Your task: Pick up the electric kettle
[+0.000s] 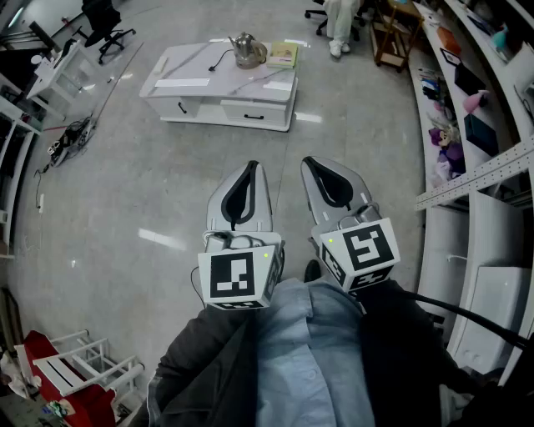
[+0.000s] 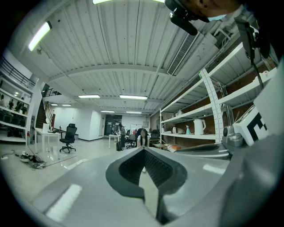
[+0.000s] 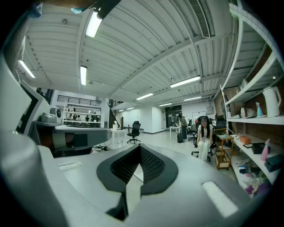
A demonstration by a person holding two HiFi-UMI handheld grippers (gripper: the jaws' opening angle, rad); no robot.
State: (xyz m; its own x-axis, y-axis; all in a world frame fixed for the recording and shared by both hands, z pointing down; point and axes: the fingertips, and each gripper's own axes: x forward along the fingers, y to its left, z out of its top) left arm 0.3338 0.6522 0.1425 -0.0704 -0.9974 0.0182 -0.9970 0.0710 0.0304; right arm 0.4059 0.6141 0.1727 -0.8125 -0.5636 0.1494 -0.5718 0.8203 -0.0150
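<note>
The electric kettle point(image 1: 248, 50), a metal one with a spout and an arched handle, stood upright on the far part of a low white surface point(image 1: 219, 93) at the top of the head view. It was well apart from both claws, with a wide stretch of bare floor point(image 1: 150, 183) between them. A dark cable point(image 1: 219, 58) lay on the surface just left of the kettle, and a book point(image 1: 284, 55) lay flat just to its right. Pale sheets point(image 1: 182, 82) lay nearer the surface's left end.

The left claw point(image 1: 249, 167) and the right claw point(image 1: 310, 163) were held side by side close to the person's body, pointing towards the surface. Each carried its marker cube point(image 1: 238, 278) at the rear. In the left gripper view the left claw point(image 2: 144, 151) had its tips together with nothing between them. The right gripper view showed the right claw point(image 3: 140, 148) likewise closed and empty.

The room was a large workshop with a glossy grey floor. Long white shelving point(image 1: 484, 179) loaded with small items ran down the right side. An office chair point(image 1: 104, 23) stood at the far left, and a seated person point(image 1: 340, 23) was beyond the surface. A red and white frame point(image 1: 75, 379) sat at the lower left.
</note>
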